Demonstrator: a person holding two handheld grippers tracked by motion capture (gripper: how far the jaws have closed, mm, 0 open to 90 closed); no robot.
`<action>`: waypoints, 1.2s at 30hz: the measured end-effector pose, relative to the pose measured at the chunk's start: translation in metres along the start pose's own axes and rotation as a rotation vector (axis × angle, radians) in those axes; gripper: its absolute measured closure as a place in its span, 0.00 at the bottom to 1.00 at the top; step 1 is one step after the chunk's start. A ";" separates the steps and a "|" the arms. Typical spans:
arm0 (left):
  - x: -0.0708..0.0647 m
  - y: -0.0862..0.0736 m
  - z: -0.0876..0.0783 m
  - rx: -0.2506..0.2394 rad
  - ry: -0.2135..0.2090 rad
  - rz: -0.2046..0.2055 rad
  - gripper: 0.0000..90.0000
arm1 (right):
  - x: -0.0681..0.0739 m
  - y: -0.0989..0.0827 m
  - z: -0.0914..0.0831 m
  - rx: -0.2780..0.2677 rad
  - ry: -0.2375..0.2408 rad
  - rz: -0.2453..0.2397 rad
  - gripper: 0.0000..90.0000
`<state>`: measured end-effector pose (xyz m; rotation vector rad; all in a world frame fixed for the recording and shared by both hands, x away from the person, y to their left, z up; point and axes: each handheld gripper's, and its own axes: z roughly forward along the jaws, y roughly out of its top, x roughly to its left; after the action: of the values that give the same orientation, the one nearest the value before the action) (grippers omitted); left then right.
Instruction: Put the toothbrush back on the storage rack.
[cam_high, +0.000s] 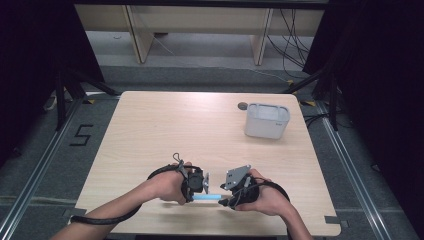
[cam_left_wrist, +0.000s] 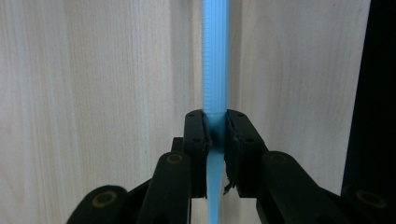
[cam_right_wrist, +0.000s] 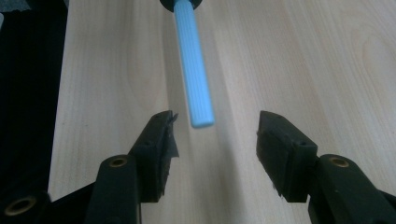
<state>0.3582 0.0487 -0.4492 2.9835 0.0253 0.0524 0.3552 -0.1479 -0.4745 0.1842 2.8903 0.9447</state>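
We see a person's two hands low in the middle of the high view, each with a black two-jaw gripper, above the near part of the light wooden table (cam_high: 165, 130). The left gripper (cam_high: 196, 186) and the right gripper (cam_high: 231, 196) point toward each other, and between them a slim light blue plastic stick with fine ribs (cam_high: 206, 197) lies level, just above the table surface.

In the left gripper view, the left gripper (cam_left_wrist: 215, 135) is clamped on the light blue plastic stick (cam_left_wrist: 215, 60). The pads press on it from both sides near its thinner, smooth part, and the ribbed part runs straight up to the top edge of the frame. A short blue piece also comes out below the jaws at the bottom centre.

In the right gripper view, the jaws of the right gripper (cam_right_wrist: 214, 140) stand wide apart, and they do not touch anything. The free end of the light blue plastic stick (cam_right_wrist: 194, 70) comes down from the top centre and ends slightly above the gap, nearer to the left jaw. We cannot tell exactly how high it floats over the wood.

In the upper right part of the high view, a white-grey rectangular plastic bin (cam_high: 267, 120) stands on the table, well apart from the hands. A small round dark spot (cam_high: 243, 105) lies just beside its upper left corner.
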 end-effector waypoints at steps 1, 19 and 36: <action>0.000 0.001 0.000 -0.001 0.001 0.003 0.87 | 0.000 0.000 0.000 0.000 0.000 0.000 0.53; -0.006 0.012 -0.003 -0.002 0.002 0.041 0.87 | 0.007 0.005 0.011 -0.008 0.069 -0.003 0.64; -0.008 0.016 -0.009 -0.011 0.002 0.053 0.87 | 0.008 0.004 0.015 -0.048 0.103 -0.022 0.87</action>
<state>0.3502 0.0338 -0.4385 2.9725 -0.0544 0.0613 0.3499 -0.1352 -0.4849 0.1035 2.9517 1.0482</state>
